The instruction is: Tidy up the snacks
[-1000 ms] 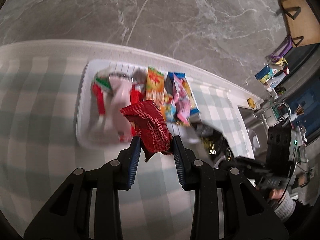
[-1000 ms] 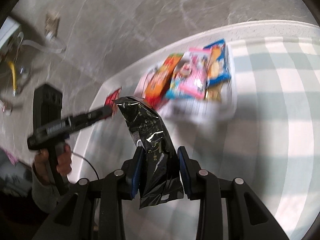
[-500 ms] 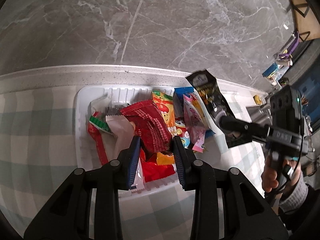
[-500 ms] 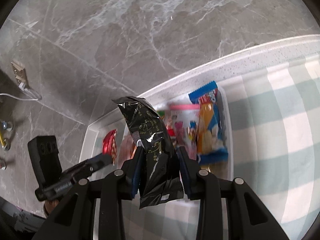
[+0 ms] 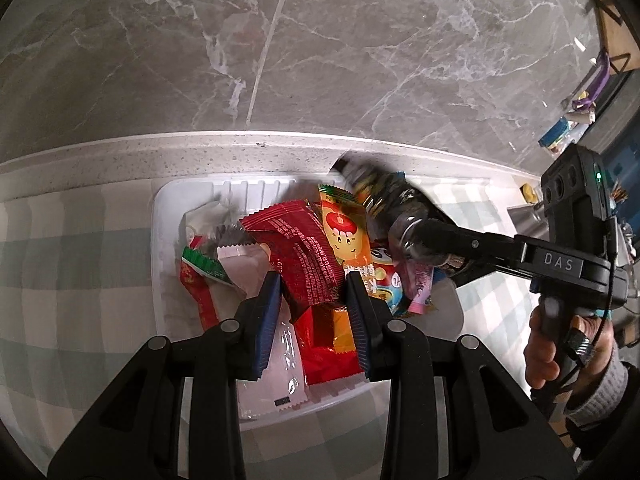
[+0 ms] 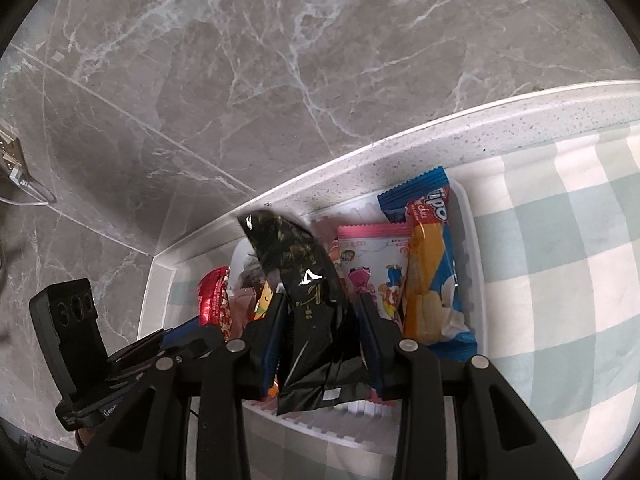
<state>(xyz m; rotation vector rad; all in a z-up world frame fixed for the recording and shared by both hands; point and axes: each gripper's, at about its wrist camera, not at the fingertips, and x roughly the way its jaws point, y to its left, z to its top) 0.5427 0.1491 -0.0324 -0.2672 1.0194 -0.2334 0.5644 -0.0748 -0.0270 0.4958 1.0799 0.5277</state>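
The left gripper [image 5: 312,304] holds a red snack packet [image 5: 304,256] by its lower edge, its blue-padded jaws narrow and pressed on the wrapper, the packet hanging over the middle of the white tray [image 5: 160,248]. The right gripper [image 6: 322,320] has a black snack packet [image 6: 308,304] between its jaws, which are opening; the pads sit close on either side of the packet, which leans up and away over the tray's middle, its far end blurred. From the left wrist view the right gripper [image 5: 404,236] reaches in from the right side, a hand [image 5: 560,344] in a grey sleeve around its handle. Inside the tray lie an orange packet [image 5: 346,232] with a cartoon face just beside the red one, a pale pink wrapper [image 5: 240,264], a red-and-green packet [image 5: 200,276], and on the right side a pink cartoon packet [image 6: 372,268] next to a blue and orange cake packet [image 6: 430,264]. The tray rests on a green-and-white checked cloth [image 6: 560,240] near the speckled counter edge [image 6: 440,136], with grey marble floor [image 6: 280,60] beyond.
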